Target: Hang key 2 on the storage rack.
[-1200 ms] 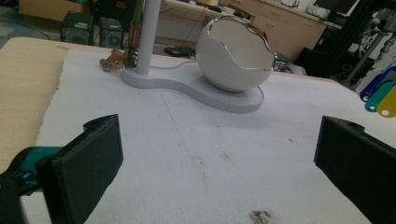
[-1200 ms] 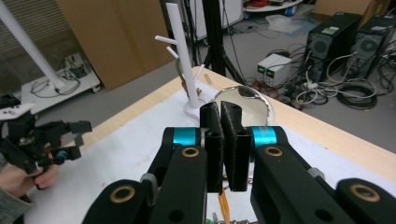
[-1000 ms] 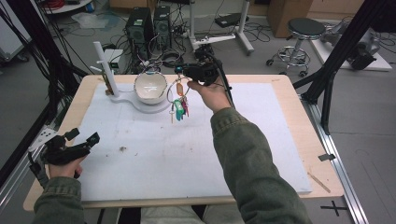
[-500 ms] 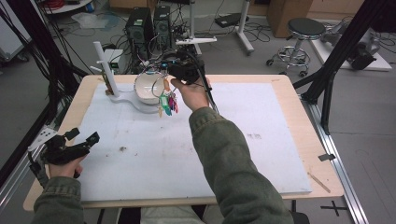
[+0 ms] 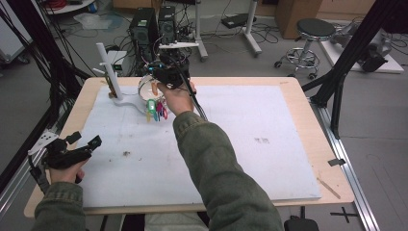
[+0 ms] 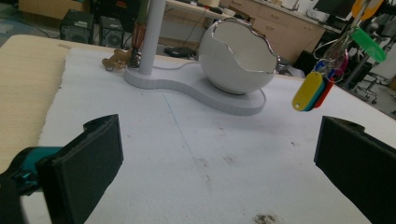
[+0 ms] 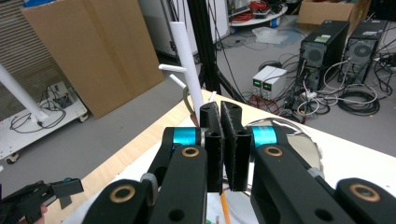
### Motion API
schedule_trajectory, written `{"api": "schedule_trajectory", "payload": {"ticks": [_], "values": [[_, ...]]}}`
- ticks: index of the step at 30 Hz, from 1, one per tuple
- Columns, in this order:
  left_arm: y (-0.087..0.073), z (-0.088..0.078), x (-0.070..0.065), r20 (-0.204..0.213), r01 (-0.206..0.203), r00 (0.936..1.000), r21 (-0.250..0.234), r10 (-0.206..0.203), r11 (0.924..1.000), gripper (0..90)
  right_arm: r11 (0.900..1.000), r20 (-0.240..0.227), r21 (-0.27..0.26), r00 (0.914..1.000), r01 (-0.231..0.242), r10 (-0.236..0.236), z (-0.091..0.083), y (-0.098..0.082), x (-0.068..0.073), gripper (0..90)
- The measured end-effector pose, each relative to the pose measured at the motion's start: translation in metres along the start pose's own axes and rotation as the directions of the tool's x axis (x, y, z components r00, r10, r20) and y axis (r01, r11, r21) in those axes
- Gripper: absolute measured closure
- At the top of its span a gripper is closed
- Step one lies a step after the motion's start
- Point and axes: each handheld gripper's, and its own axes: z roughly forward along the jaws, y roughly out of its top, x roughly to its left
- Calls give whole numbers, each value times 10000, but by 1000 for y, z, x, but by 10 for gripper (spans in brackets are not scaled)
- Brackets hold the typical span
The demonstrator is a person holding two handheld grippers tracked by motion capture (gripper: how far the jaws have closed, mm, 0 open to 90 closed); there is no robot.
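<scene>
A bunch of coloured key tags (image 5: 155, 110) hangs from my right gripper (image 5: 156, 82), whose jaws are shut on its top end. In the right gripper view the right gripper (image 7: 223, 109) has its pads pressed together, with a thin orange strip just below them. The bunch dangles by the near side of a white egg-shaped bowl (image 6: 238, 56) on a white base with an upright post (image 6: 152, 37). From the left gripper view the tags (image 6: 312, 91) hang in the air to the right of the bowl. My left gripper (image 5: 85, 139) rests open near the table's front left corner, nothing between its jaws (image 6: 219, 123).
A white foam sheet (image 5: 269, 159) covers most of the wooden table (image 5: 312, 106). A small brown figure (image 6: 114, 59) lies beside the post's foot. Computer towers (image 5: 154, 24), cables and a stool (image 5: 312, 31) stand on the floor beyond the far edge.
My right hand has carried the hanging tags leftward along the far part of the table, from right of the bowl to its near side. The left gripper has stayed put.
</scene>
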Motion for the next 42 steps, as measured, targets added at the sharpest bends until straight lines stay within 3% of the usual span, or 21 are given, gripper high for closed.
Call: {"api": "schedule_trajectory", "payload": {"ticks": [16,19,29,42], "values": [[0,0,2,22,81,10000,-37,-81,10000,16,9985,122,-285,9988,-465,469,35,5,14,882],[0,0,2,42,86,10000,-48,-86,10000,17,9998,271,-192,9996,-85,90,43,3,17,882],[0,0,3,49,136,9999,-98,-135,9999,17,9988,318,-239,9985,-435,442,64,5,23,882],[0,2,3,146,224,9996,-148,-222,9996,16,9992,137,-276,9995,-298,302,82,18,39,882]]}}
